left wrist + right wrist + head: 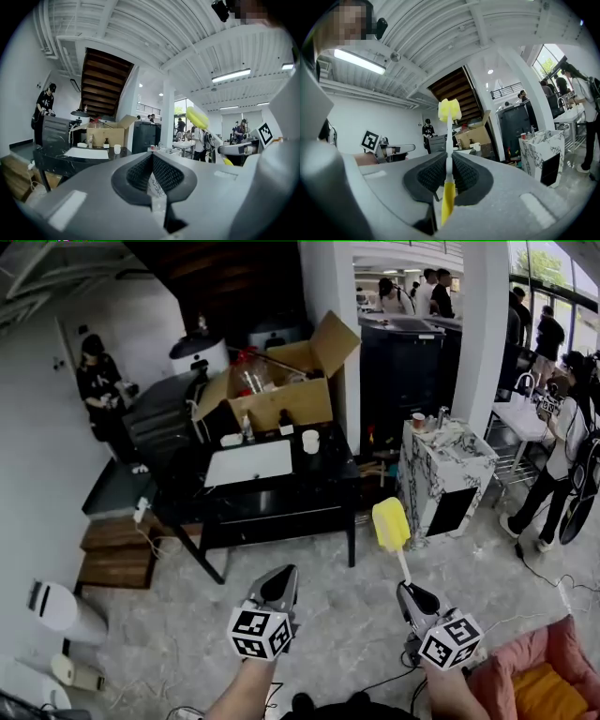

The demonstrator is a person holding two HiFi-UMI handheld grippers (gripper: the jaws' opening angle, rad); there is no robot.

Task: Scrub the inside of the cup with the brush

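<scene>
My right gripper (pixel 410 589) is shut on the white-and-yellow handle of a brush (pixel 391 524); its yellow sponge head stands up ahead of the jaws. In the right gripper view the brush (pixel 449 110) rises straight between the pads. The left gripper (pixel 279 582) is shut with nothing between its pads (pixel 151 161). A small white cup (pixel 310 441) stands on the black table (pixel 281 498) far ahead of both grippers, also visible as the cup (pixel 117 149) in the left gripper view. Both grippers are held level over the floor, well short of the table.
An open cardboard box (pixel 281 390) and a white board (pixel 248 462) lie on the black table. A marble-patterned cabinet (pixel 445 479) stands to the right. Wooden steps (pixel 117 549) are at left. Several people stand around the room; cables lie on the floor.
</scene>
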